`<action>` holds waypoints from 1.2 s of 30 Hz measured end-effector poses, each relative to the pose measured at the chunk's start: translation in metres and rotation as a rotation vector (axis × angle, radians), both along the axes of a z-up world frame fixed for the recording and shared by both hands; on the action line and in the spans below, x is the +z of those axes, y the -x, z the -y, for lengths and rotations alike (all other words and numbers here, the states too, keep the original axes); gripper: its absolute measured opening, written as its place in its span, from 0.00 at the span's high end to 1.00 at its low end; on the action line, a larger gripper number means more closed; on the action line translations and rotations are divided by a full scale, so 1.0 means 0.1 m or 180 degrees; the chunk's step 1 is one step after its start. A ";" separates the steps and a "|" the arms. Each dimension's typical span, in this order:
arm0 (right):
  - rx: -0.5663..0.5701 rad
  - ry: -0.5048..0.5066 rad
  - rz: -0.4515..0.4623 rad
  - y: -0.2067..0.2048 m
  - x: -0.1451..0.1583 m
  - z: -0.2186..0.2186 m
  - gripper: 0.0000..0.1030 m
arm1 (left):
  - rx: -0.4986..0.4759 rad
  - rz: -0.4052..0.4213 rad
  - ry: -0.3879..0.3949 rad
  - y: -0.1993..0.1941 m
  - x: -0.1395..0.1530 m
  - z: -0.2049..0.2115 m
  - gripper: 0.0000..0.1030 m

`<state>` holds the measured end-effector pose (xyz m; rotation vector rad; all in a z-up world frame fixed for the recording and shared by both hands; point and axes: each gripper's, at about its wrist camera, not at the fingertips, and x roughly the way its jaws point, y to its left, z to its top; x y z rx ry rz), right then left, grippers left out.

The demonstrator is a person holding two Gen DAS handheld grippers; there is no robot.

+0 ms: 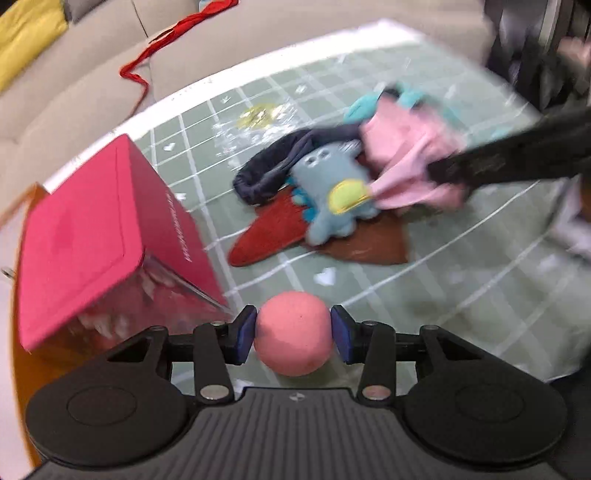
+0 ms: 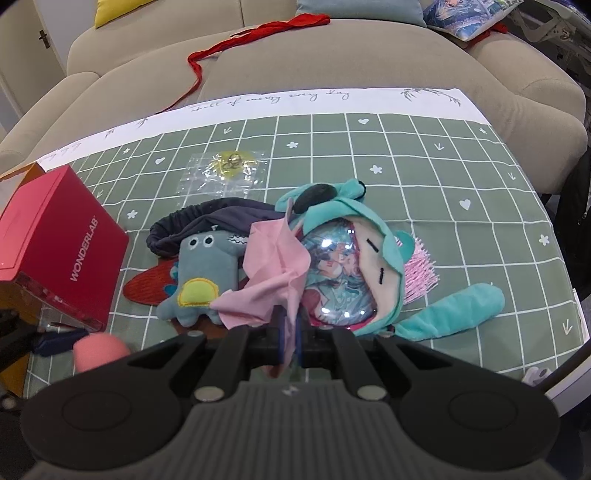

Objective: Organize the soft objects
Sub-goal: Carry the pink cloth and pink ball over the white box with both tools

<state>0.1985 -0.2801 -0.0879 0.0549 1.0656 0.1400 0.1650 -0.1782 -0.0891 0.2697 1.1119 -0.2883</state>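
Observation:
A pink foam ball (image 1: 293,332) sits between the blue pads of my left gripper (image 1: 293,333), which is shut on it just above the green checked cloth (image 1: 424,280). The ball (image 2: 99,350) also shows at the lower left of the right wrist view. My right gripper (image 2: 290,339) is shut on a fold of pink cloth (image 2: 273,273) that drapes over the pile. In the pile lie a blue plush monster (image 2: 201,273), a dark elastic band (image 2: 192,221), a red felt piece (image 2: 147,284) and a teal plush with a shiny badge (image 2: 343,273).
A red WONDERLAB box (image 2: 62,236) stands at the left, close to the ball. A clear bag with a yellow item (image 2: 229,166) lies behind the pile, and a pink fringed thing (image 2: 421,273) to its right. Beyond the table is a beige sofa (image 2: 369,55) with a red ribbon (image 2: 258,33).

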 end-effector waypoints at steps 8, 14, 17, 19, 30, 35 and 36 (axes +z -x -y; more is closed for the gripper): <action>0.0008 -0.0069 -0.0025 0.01 0.01 0.00 0.97 | 0.0106 0.0072 0.0055 0.10 -0.04 -0.09 0.52; 0.0002 -0.0064 -0.0029 0.01 0.01 0.00 0.97 | -0.0024 0.0124 0.0083 0.16 -0.07 -0.07 0.52; 0.0019 -0.0054 -0.0042 0.01 0.00 -0.01 0.97 | -0.0037 0.0111 0.0096 0.18 -0.08 -0.03 0.52; 0.0039 -0.0054 -0.0028 0.02 0.02 -0.02 0.97 | -0.0021 0.0098 0.0107 0.19 -0.09 -0.02 0.52; 0.0092 -0.0170 0.0324 0.41 0.56 -0.12 0.97 | 0.0252 -0.0120 0.0392 0.17 -0.03 -0.22 0.52; 0.0144 -0.0006 0.0683 0.60 0.96 -0.33 0.97 | 0.0321 -0.0147 0.0437 0.19 0.04 -0.32 0.52; 0.0154 -0.0017 0.0718 0.62 1.01 -0.37 0.97 | 0.0342 -0.0164 0.0457 0.19 0.06 -0.35 0.52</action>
